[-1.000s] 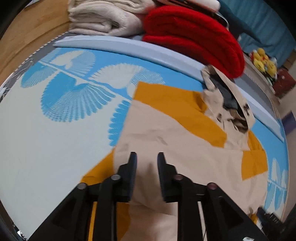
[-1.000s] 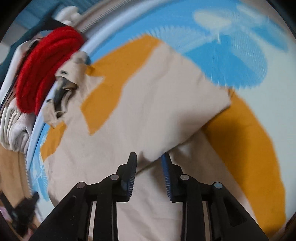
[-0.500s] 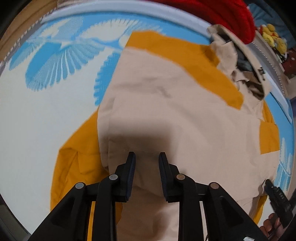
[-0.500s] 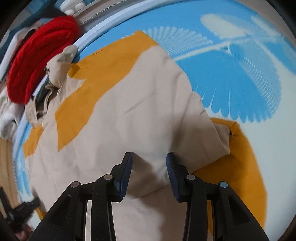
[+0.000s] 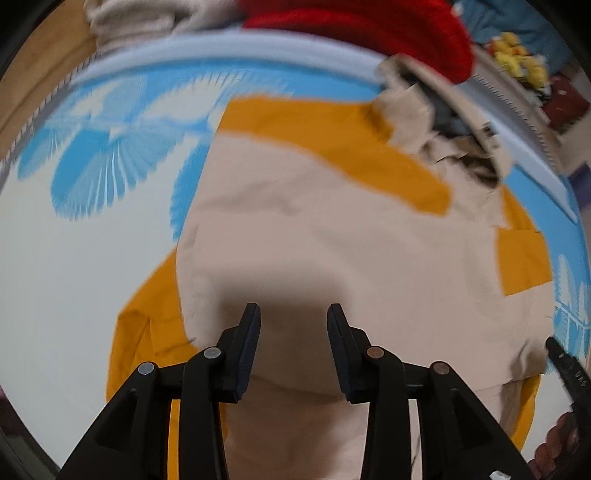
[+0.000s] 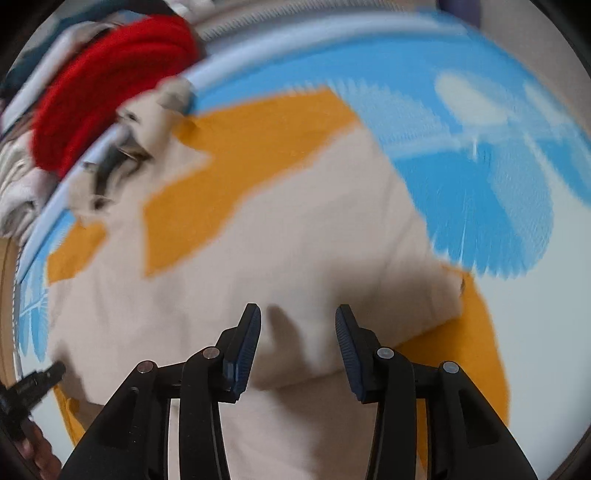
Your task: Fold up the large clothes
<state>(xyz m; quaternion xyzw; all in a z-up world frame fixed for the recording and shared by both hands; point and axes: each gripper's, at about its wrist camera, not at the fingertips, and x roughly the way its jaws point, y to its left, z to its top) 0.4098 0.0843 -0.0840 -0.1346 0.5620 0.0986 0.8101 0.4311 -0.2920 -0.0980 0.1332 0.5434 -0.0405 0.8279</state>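
Blue-patterned bedding (image 5: 96,177) underlies the jacket (image 5: 332,236); left gripper (image 5: 293,317) and right gripper (image 6: 298,319) have just spread apart, releasing the fold.

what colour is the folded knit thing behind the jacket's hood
Bright red knit, clearest in the left wrist view.

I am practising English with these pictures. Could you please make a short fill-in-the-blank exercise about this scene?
1. The beige garment has patches of ___ colour.
2. The left gripper and the right gripper both have their jaws ___.
3. The knitted item at the far edge of the mat is ___.
4. The mat shows white and ___ fan shapes.

Missing words: orange; open; red; blue
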